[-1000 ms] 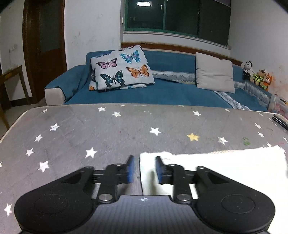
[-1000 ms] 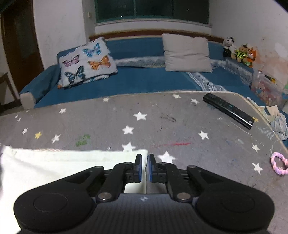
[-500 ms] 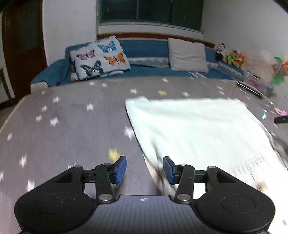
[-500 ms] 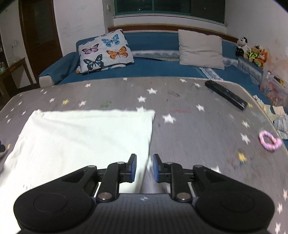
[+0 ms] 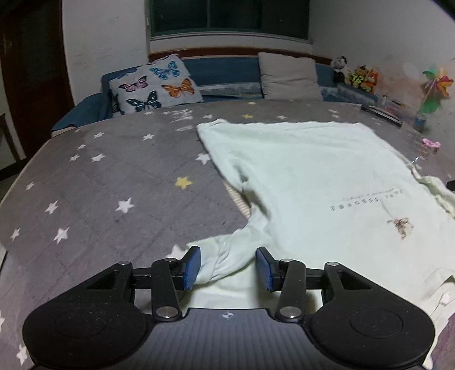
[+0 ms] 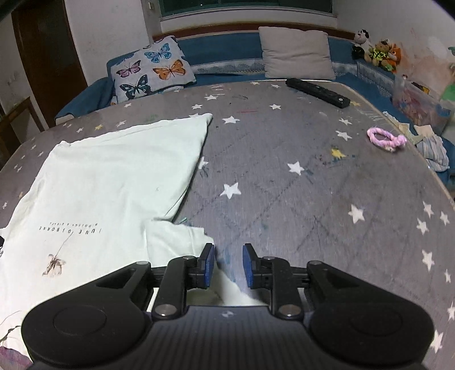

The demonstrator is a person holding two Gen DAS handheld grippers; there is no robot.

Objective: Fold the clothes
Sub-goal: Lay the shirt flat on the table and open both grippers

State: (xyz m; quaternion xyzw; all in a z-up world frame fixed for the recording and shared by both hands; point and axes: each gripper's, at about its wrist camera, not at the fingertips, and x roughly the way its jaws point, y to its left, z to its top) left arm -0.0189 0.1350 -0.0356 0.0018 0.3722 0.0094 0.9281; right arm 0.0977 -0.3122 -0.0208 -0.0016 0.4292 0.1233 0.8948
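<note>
White walls [image 5: 108, 42]; dark window [image 5: 227, 14]; blue sofa [image 6: 227, 57]; wooden door [image 6: 48, 48].

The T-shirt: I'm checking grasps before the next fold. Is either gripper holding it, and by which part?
Neither holds it. The left gripper straddles the T-shirt sleeve, closing; the right gripper is open.

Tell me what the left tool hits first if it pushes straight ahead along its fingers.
Most likely the bunched sleeve of the pale green shirt, already lying between the closing jaws of the left tool; under it, the starred grey mat.
</note>
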